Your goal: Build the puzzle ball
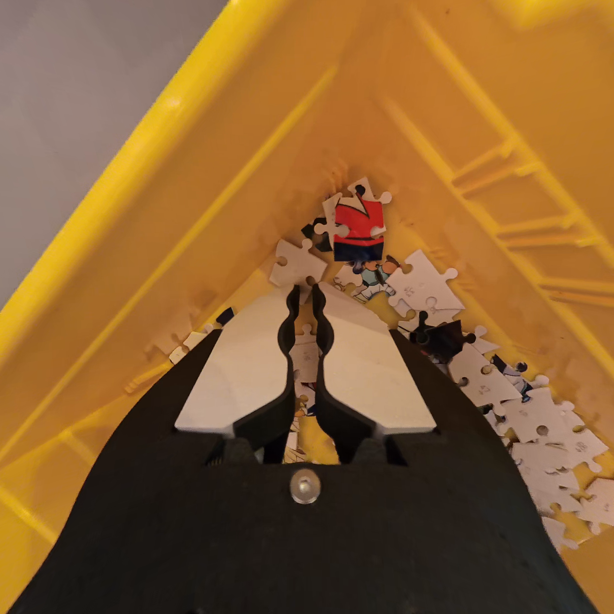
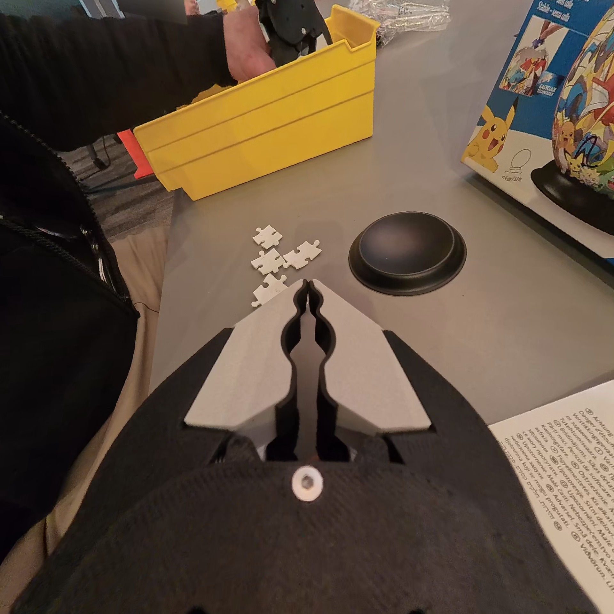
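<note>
Left gripper (image 1: pixel 306 288) in yellow bin (image 1: pixel 232 166): I see tips pinching white puzzle piece (image 1: pixel 297 265) | right gripper (image 2: pixel 307 286): closed, empty, over grey table (image 2: pixel 432 349) | stand (image 2: pixel 407 253): right view only

Yellow bin (image 2: pixel 265 116): smooth, slightly glossy plastic. Puzzle pieces (image 2: pixel 300 255): matt white backs. Black stand (image 2: pixel 407 254): satin plastic. Table (image 2: pixel 465 332): smooth matt grey. Leaflet (image 2: pixel 564 471): paper. Box (image 2: pixel 518 109): glossy printed cardboard.

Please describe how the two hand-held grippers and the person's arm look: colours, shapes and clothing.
Both the left gripper and the right gripper have black textured bodies, pale grey wedge-shaped fingers lined with wavy black pads, and one pale screw at the centre. The person's arm wears a black sleeve.
</note>
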